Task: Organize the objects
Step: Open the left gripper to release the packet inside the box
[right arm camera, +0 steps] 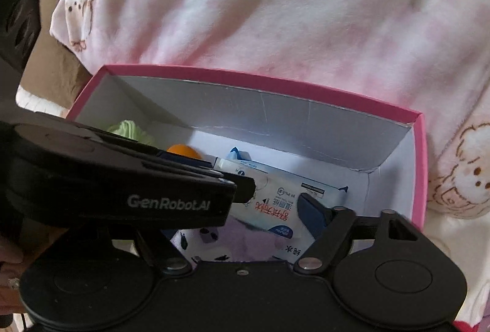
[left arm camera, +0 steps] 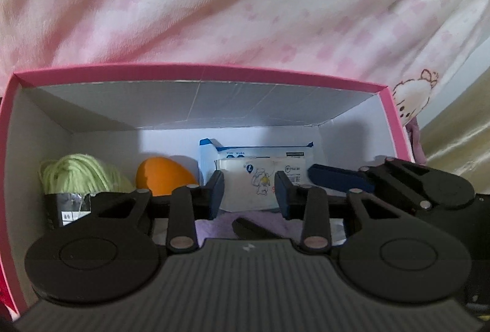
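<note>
Both tongs lowered into the pink box (left arm camera: 202, 68)

Left tongs (left arm camera: 249, 189) open over a wipes pack (left arm camera: 260, 182); right tongs (right arm camera: 284, 206) open, holding nothing; yarn (left arm camera: 76, 172) beside.

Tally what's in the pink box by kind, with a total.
Green yarn skein: 1
Orange egg-shaped object: 1
Packs: 2, a blue-and-white pack and a white cartoon pack
Purple cloth: 1
Total: 5 visible; part of the pink box floor is hidden.
</note>
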`<state>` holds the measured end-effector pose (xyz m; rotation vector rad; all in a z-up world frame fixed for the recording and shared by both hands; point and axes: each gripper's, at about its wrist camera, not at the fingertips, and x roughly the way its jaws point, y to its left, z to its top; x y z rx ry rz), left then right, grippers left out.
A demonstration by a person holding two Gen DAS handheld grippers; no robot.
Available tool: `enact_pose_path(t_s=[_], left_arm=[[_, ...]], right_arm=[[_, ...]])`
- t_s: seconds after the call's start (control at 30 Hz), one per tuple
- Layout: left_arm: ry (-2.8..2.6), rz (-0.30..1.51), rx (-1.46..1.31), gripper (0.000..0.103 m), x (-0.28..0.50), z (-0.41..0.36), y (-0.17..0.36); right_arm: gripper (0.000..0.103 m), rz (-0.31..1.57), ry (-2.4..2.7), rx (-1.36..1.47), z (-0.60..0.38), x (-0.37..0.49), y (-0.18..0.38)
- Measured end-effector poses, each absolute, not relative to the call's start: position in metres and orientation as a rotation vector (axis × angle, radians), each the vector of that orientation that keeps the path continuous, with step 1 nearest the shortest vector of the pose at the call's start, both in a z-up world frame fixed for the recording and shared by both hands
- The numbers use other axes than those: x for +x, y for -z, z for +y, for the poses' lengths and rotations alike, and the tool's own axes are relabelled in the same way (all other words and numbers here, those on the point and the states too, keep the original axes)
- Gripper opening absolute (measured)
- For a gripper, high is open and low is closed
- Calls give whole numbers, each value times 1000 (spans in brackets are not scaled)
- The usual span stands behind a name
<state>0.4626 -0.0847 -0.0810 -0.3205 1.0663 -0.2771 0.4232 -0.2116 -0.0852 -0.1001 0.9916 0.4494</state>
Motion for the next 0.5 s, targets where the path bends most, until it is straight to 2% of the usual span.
enact_pose_path(t_s=[0.17,0.3,0.5], left_arm=[[246,1022,-280,33,454,-89,73],[229,998,-240,54,437,-89,52],[187,981,-188,79,401,-84,10]], right_arm=[[68,956,-432,-53,-223,414,79],[70,908,-429,-17,-235,391,59],[71,866,-409,-17,-246,350,29]])
